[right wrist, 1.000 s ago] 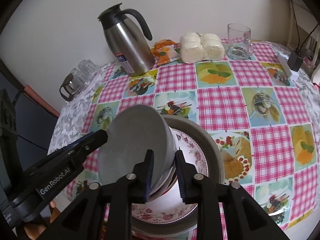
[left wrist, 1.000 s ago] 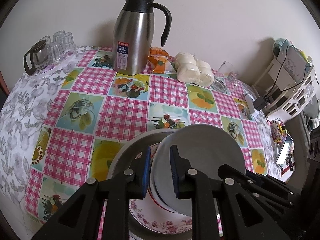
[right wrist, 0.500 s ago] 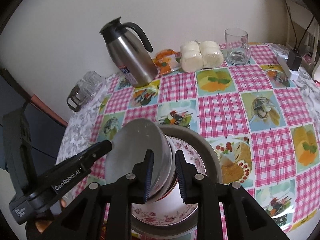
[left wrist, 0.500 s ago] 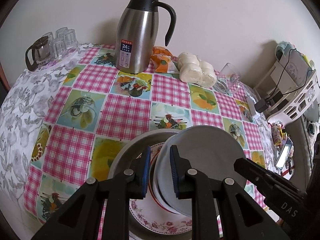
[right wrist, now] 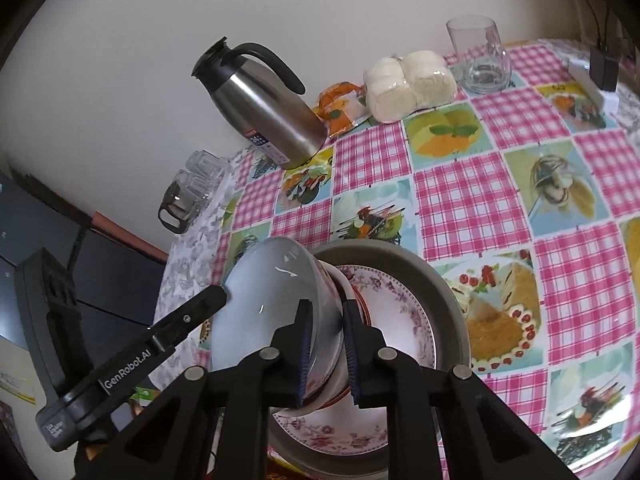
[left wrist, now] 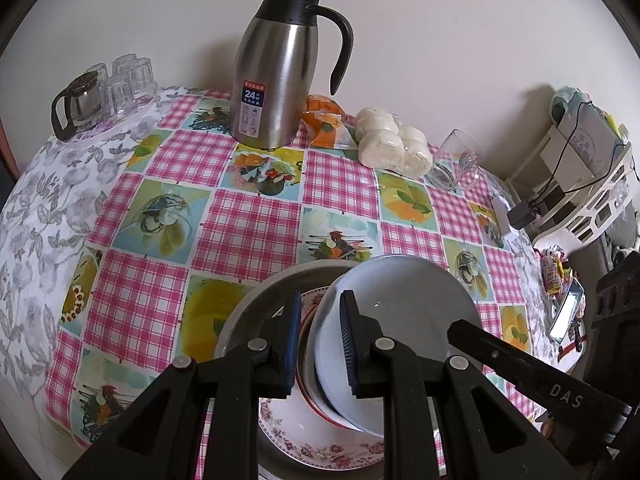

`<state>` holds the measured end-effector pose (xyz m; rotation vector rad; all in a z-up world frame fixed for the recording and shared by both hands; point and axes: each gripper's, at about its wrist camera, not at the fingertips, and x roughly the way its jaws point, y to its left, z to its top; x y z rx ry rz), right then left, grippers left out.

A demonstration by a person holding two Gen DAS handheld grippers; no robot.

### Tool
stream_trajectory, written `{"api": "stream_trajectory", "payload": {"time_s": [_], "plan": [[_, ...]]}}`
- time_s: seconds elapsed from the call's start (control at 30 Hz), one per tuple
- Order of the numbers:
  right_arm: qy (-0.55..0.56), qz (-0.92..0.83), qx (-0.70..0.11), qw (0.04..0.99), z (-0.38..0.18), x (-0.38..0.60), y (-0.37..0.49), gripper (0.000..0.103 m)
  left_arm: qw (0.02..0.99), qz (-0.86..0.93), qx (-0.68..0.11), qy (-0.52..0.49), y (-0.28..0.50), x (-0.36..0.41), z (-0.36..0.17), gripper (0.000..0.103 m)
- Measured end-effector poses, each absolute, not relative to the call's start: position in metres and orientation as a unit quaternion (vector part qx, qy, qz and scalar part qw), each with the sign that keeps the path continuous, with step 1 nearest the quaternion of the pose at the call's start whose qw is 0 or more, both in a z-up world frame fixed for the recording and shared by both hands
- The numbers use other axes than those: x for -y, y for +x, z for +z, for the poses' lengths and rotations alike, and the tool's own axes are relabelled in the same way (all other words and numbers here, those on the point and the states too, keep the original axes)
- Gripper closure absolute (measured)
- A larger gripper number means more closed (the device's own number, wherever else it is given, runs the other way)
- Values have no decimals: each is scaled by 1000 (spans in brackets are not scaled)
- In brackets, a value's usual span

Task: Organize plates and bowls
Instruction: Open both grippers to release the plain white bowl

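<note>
A stack of nested bowls (left wrist: 396,320), white on the outside with a red-rimmed one inside, stands tilted on edge over a floral plate (left wrist: 320,446) in a grey metal basin (left wrist: 244,312). My left gripper (left wrist: 320,298) is shut on the stack's rim. The right gripper's finger (left wrist: 520,368) reaches in from the right. In the right wrist view the same bowl stack (right wrist: 272,300) leans left above the floral plate (right wrist: 396,320) and basin (right wrist: 440,280). My right gripper (right wrist: 326,306) is closing, its pads against the stack's wall. The left gripper (right wrist: 160,344) holds the far rim.
A steel thermos jug (left wrist: 276,80), an orange packet (left wrist: 324,120), wrapped white buns (left wrist: 392,144) and a glass (left wrist: 456,160) line the back of the checked tablecloth (left wrist: 248,232). Small glasses (left wrist: 116,84) stand at the back left. A white rack (left wrist: 588,184) sits right.
The right gripper has shifted and rolled, so its view now tilts, and its jaws have narrowed onto the bowl stack. The left gripper keeps its hold in the same place.
</note>
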<state>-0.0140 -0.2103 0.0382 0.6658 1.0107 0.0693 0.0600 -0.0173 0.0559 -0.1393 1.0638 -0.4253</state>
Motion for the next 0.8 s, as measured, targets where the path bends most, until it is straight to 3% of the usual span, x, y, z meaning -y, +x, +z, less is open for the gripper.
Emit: {"api": "stream_trajectory", "payload": {"time_s": [0.67,0.8], "plan": [[248,-1,-479,842,54,200,-16,84,840,-201,-500,-59,57,22,56,81],[222,-24,-471,853,63,199,-18,82,846,-190,-495,-56,58,18,59,56]]}}
